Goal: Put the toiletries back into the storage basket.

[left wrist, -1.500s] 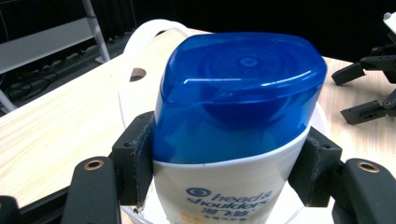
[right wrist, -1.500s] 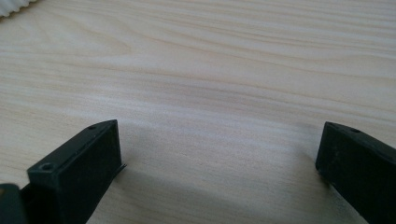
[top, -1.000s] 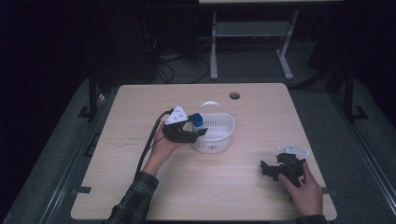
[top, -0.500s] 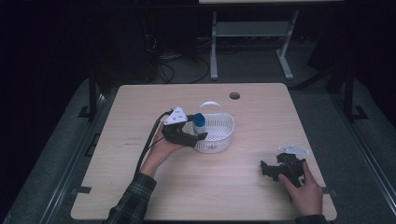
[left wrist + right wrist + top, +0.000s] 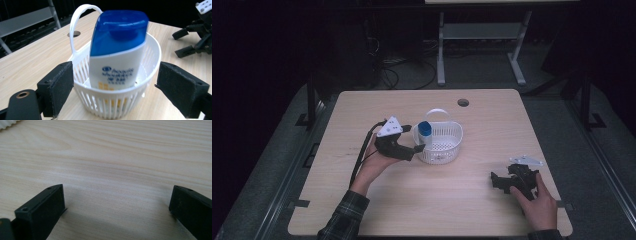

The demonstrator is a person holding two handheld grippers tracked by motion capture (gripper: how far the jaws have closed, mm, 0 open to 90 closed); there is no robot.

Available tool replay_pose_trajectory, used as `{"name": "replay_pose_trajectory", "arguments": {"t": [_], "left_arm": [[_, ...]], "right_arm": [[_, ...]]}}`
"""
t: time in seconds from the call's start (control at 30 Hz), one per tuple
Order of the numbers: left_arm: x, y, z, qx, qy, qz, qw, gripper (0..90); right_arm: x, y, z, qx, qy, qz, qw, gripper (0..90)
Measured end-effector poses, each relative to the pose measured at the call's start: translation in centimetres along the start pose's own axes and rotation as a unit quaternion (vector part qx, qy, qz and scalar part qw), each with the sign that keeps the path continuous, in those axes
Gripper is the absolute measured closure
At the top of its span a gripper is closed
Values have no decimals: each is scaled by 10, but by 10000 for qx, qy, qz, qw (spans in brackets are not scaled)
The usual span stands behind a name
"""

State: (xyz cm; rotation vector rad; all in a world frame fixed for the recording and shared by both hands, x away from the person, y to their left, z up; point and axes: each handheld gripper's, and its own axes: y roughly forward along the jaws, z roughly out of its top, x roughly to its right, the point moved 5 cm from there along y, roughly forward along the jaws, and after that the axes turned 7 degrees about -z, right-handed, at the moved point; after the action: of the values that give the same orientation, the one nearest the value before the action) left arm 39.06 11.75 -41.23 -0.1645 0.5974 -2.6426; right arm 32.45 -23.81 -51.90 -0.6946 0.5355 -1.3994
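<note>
Shampoo bottle stands upright in the white basket, mid-worktop, toward the far edge. Left gripper has just let go: fingers have been opening, now spread either side of the basket, nothing pinched. Drop-off looks done. Right gripper rests near the right edge, fingers spread, empty.

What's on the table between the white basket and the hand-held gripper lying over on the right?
Nothing: the high view shows bare wood between the basket and the right hand-held gripper.
</note>
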Motion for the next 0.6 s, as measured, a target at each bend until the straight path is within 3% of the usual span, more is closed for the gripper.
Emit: {"name": "replay_pose_trajectory", "arguments": {"t": [0.27,0.6], "left_arm": [[4,-28,-9,-83,-36,76,9999,134],[6,-62,-34,-199,-132,369,9990,136]], "right_arm": [[0,0,0,-1,11,-11,10000,0],[0,0,0,0,11,-10,10000,0]]}}
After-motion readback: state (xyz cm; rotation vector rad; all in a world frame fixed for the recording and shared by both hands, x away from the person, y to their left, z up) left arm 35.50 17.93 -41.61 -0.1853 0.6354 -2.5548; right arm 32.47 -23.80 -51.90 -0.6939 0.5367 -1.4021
